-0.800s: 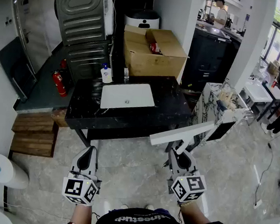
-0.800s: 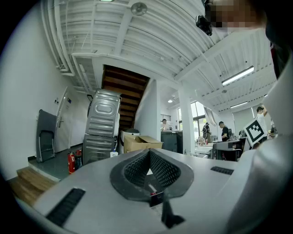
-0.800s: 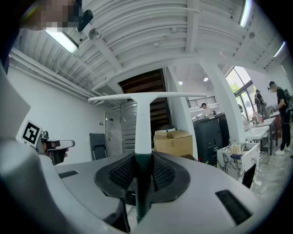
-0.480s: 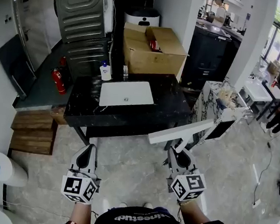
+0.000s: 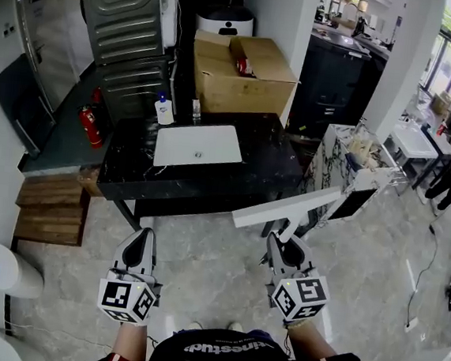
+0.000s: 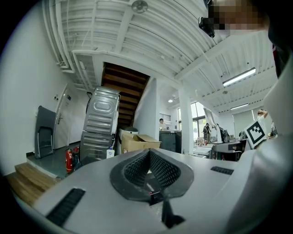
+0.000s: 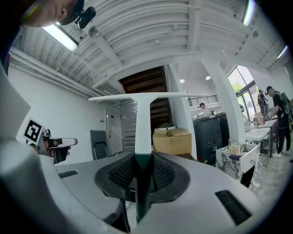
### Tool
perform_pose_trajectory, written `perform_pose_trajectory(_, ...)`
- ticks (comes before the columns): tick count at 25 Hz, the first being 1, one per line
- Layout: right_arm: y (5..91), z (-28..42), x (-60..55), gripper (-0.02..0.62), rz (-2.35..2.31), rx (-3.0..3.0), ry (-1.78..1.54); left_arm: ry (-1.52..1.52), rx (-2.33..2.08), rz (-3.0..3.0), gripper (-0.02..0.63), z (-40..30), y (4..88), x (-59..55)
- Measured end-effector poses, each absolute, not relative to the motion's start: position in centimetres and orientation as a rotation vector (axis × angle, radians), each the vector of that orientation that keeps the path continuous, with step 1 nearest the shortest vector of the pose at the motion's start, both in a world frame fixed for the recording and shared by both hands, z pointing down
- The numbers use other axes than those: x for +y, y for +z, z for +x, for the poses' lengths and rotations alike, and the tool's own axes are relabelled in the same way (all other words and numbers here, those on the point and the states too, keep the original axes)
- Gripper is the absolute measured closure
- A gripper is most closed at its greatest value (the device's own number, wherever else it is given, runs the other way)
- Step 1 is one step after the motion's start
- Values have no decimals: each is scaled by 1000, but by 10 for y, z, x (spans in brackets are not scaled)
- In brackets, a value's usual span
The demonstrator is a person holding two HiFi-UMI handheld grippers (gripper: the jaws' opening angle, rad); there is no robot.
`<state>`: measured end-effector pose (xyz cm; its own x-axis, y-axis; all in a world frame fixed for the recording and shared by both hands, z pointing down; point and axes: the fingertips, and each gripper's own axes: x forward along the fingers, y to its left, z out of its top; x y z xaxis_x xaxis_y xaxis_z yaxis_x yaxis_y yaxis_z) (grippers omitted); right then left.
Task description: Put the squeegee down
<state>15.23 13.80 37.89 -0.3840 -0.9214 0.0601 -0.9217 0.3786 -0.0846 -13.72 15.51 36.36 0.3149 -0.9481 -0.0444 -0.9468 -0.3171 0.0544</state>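
White squeegee [image 5: 286, 209] sits clamped by its dark green handle in the right tool [image 5: 285, 249], its blade crosswise in the air just short of the black desk's [image 5: 267, 172] near edge. The left tool [image 5: 139, 248] hangs empty, jaws together. A good put-down probably means carrying it over the bare top toward the desk's right edge, clear of the white basin [image 5: 197, 145], lowering it until it rests, then releasing.
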Motion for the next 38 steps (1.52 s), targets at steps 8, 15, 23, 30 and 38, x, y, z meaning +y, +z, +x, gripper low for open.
perform_pose_trajectory(8, 390, 191, 125, 482, 1685, -2632, 218, -75, -1839, 2527, 592, -92, 363, 140)
perform_pose_trajectory(15, 410, 208, 88, 482, 1644, -2627, 296, -22, -1892, 2493, 593, -80, 374, 118)
perform_pose_trajectory(23, 430, 170, -14, 482, 1626, -2606, 300, -36, -1886, 2477, 593, -118, 402, 13)
perform_pose_trajectory(30, 421, 121, -140, 482, 1653, -2559, 251, -53, -1777, 2524, 592, -154, 412, -118)
perform_pose_trajectory(38, 421, 105, -245, 482, 1702, -2431, 331, -64, -1718, 2559, 593, -190, 401, -225)
